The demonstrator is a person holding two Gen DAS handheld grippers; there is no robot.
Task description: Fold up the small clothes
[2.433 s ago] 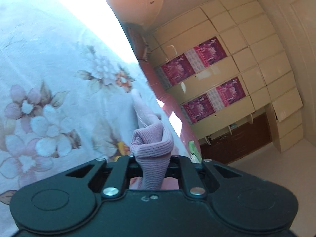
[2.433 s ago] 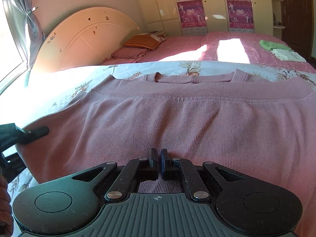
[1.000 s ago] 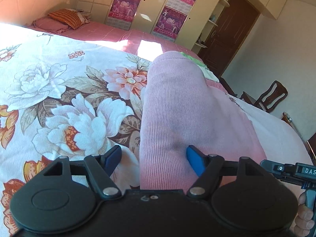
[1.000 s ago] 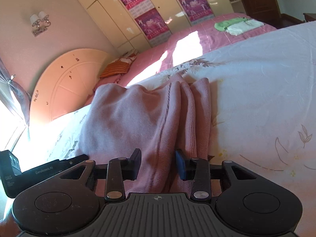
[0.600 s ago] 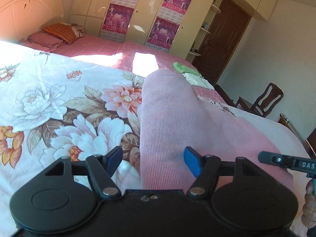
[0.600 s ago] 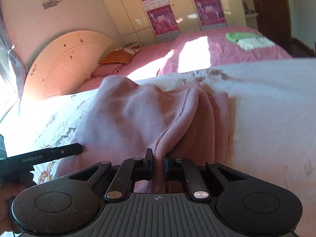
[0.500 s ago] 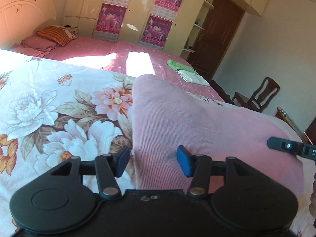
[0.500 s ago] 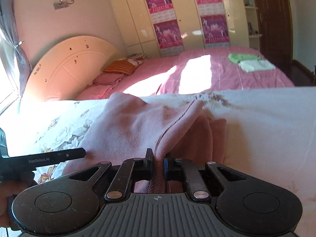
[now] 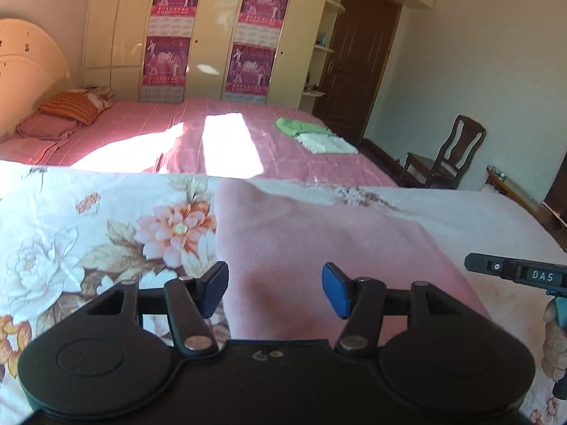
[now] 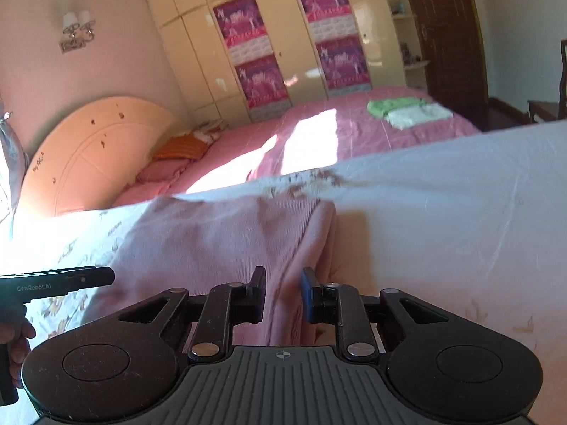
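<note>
A pink knit sweater (image 9: 319, 244) lies folded flat on the floral sheet (image 9: 88, 241). It also shows in the right wrist view (image 10: 212, 241), with stacked folded edges along its right side. My left gripper (image 9: 274, 288) is open and empty, its jaws spread over the sweater's near left edge. My right gripper (image 10: 283, 292) is open, its jaws on either side of the sweater's right fold without pinching it. The right gripper's tip shows at the right of the left wrist view (image 9: 514, 272), and the left gripper's tip at the left of the right wrist view (image 10: 60, 279).
A second bed with a pink cover (image 9: 219, 141) stands behind, with folded green and white clothes (image 9: 312, 136) and pillows (image 9: 67, 106). A wardrobe (image 9: 212, 35), a dark door (image 9: 354, 71) and a wooden chair (image 9: 446, 159) lie beyond.
Both grippers were shut on the sweater earlier. The left let go first, then the right closed on the fold, lifted it, and has now opened; the sweater lies flatter.
</note>
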